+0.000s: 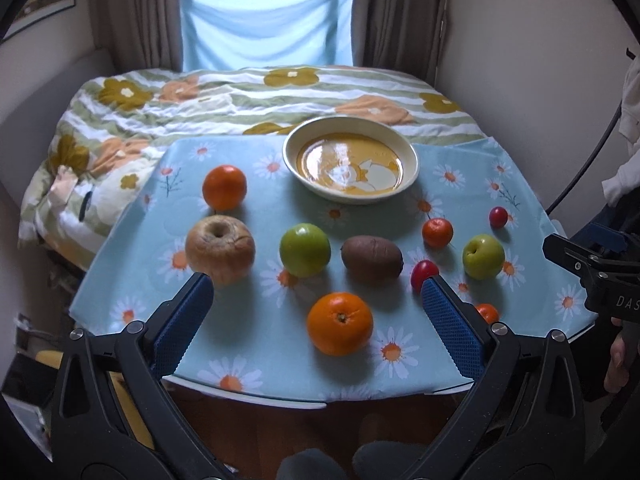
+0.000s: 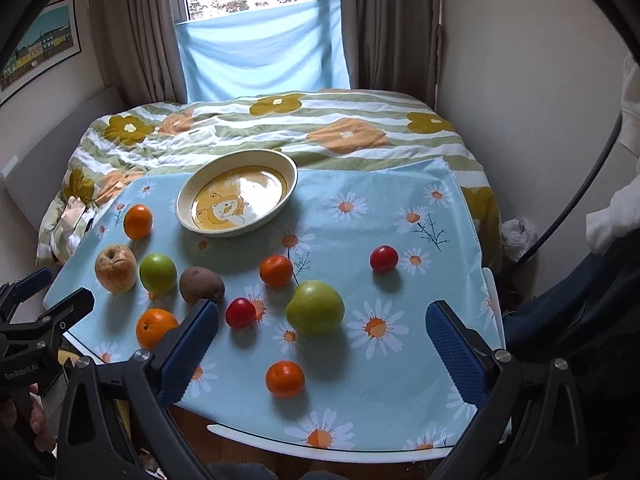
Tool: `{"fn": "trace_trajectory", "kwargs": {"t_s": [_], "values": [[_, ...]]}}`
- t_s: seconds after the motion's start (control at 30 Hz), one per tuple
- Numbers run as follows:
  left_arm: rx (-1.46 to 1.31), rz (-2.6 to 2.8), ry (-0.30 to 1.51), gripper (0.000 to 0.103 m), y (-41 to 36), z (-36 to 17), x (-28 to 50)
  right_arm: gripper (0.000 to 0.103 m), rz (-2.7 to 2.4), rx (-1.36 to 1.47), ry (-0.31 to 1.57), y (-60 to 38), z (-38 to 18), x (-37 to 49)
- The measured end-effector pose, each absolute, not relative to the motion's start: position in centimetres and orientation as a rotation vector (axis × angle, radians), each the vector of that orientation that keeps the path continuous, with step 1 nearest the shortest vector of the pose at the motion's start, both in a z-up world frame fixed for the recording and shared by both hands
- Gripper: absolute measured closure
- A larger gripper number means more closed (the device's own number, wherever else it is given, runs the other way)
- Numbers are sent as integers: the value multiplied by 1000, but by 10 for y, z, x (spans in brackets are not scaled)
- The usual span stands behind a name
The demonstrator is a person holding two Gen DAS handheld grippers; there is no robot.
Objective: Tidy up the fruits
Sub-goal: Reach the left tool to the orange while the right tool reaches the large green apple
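Note:
Fruit lies loose on the daisy tablecloth (image 1: pixel 260 344) before an empty cream bowl (image 1: pixel 412 160) with a bear picture, which also shows in the right wrist view (image 2: pixel 294 178). My left gripper (image 1: pixel 316 300) is open and empty, held above the near edge over an orange (image 1: pixel 340 323), with a wrinkled apple (image 1: pixel 220 248), a green apple (image 1: pixel 305 249) and a brown kiwi (image 1: pixel 372 259) ahead. My right gripper (image 2: pixel 322 324) is open and empty above a green apple (image 2: pixel 315 306), near a small mandarin (image 2: pixel 285 378) and a red plum (image 2: pixel 240 312).
A bed with a flowered duvet (image 1: pixel 240 96) lies behind the table. More fruit: an orange (image 1: pixel 224 187), a mandarin (image 1: pixel 437 233), a small green apple (image 1: pixel 483 256), red plums (image 1: pixel 498 217). Walls close in on both sides. The floor lies below the near table edge.

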State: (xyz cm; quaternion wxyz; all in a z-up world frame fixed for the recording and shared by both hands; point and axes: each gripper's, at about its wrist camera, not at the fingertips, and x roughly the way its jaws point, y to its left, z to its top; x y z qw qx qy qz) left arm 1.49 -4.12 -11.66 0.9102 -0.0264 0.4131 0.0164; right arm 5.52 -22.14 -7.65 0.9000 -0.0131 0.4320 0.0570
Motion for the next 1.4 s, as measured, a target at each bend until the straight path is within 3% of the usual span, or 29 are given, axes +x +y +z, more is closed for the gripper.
{"fn": "trace_trajectory", "kwargs": {"t_s": [0.37,0.47,0.73,1.4], "values": [[-102,118,925,2,-68,-185,25,0,272,-76,977,-238,-138,85],[-107,130,942,9,-70,-198,28,1,292,-89,999,-237,-150,91],[-116,153,973,39,-68,-216,36,17,339,-90,1062,-233,-170,103],[-133,160,971,40,-67,-215,35,49,381,-118,1109,-223,-189,117]]}}
